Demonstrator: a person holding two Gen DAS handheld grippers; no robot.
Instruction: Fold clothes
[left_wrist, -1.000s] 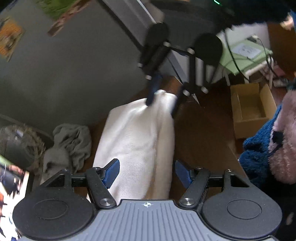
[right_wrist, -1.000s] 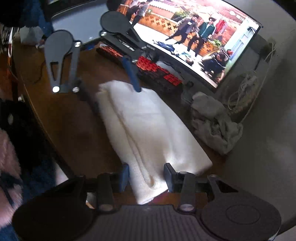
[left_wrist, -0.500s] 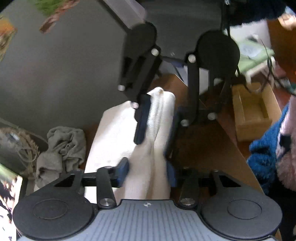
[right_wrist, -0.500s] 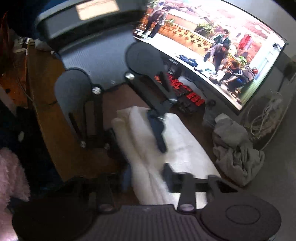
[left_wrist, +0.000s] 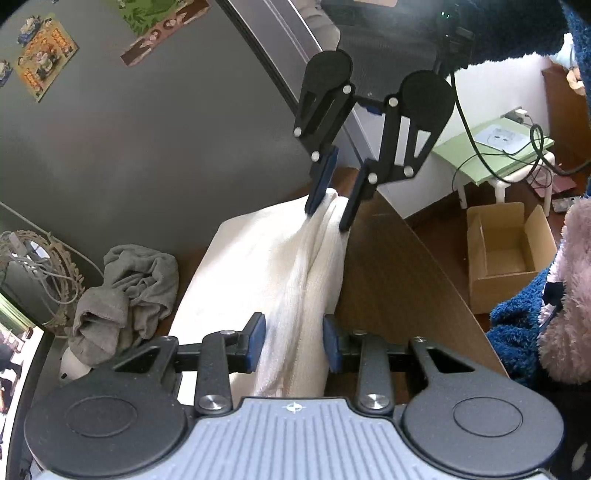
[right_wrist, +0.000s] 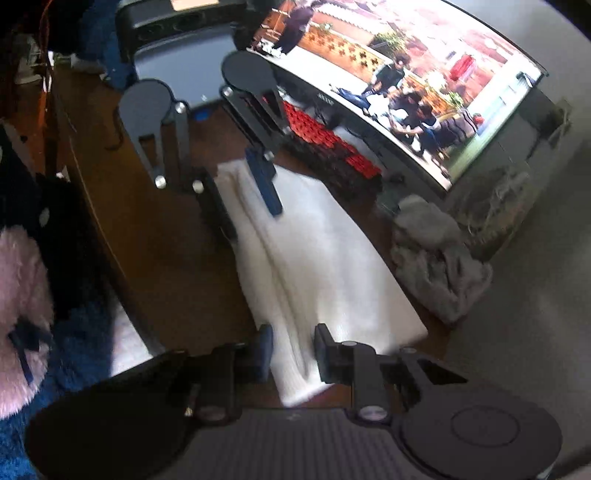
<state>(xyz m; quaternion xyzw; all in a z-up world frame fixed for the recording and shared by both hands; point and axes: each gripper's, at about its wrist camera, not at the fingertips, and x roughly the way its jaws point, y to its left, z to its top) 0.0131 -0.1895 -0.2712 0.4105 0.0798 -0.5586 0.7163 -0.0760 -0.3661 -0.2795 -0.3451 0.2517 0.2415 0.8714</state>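
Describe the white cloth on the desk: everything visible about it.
The white cloth is a soft, knit-looking fabric, folded into a long rectangle on the brown desk. Its desk-edge side is bunched into a raised ridge. The left tool straddles one end of that ridge, the right tool the other. A crumpled grey garment lies beside it.

— White garment: soft ribbed knit, matt, fuzzy.
— Desk under it is smooth brown wood, slight sheen.
— Left gripper: matt black plastic, shiny metal screws (blue pads, possibly rubber).
— Grey cloth looks like crumpled jersey; the box is plain cardboard.
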